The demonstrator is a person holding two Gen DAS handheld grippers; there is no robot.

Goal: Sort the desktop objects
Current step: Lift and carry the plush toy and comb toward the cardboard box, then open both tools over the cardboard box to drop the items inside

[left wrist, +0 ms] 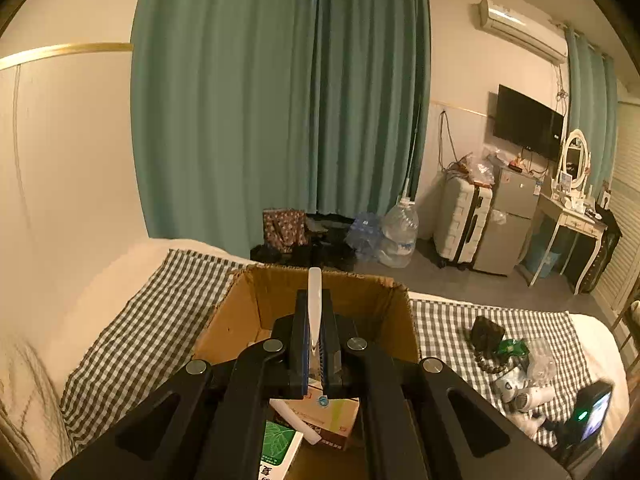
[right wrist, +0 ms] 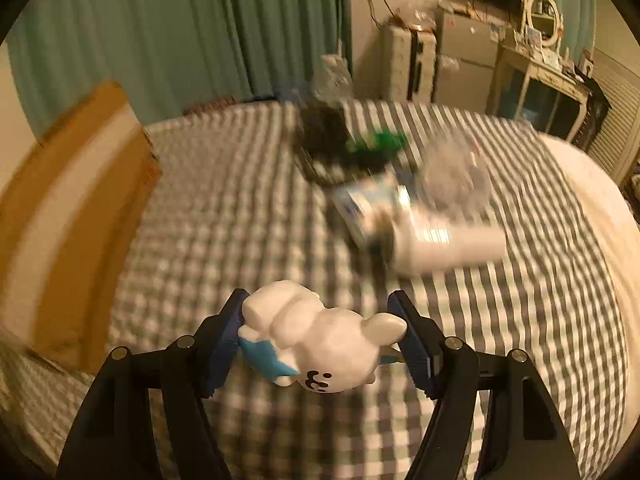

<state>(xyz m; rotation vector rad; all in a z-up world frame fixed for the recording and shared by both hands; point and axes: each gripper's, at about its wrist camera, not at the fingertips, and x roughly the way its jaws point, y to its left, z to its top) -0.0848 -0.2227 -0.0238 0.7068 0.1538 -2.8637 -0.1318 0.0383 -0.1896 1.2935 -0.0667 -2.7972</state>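
My left gripper (left wrist: 315, 304) is shut on a thin white stick-like object (left wrist: 314, 300) and holds it upright over the open cardboard box (left wrist: 240, 312). Inside the box lie a small carton (left wrist: 328, 412), a white tube (left wrist: 296, 420) and a green-and-white packet (left wrist: 278, 446). My right gripper (right wrist: 320, 312) is shut on a white rabbit figurine (right wrist: 320, 336) with a blue patch, above the checked cloth (right wrist: 240, 220). The cardboard box (right wrist: 72, 208) is at the left in the right wrist view, which is blurred.
On the checked cloth to the right lie a black pouch (left wrist: 486, 332), a green wrapper (left wrist: 514, 348), dark beads (left wrist: 490, 366), a clear bag (left wrist: 542, 360), a white bottle (right wrist: 448, 244) and a phone (left wrist: 596, 412). The bed edge and room furniture lie beyond.
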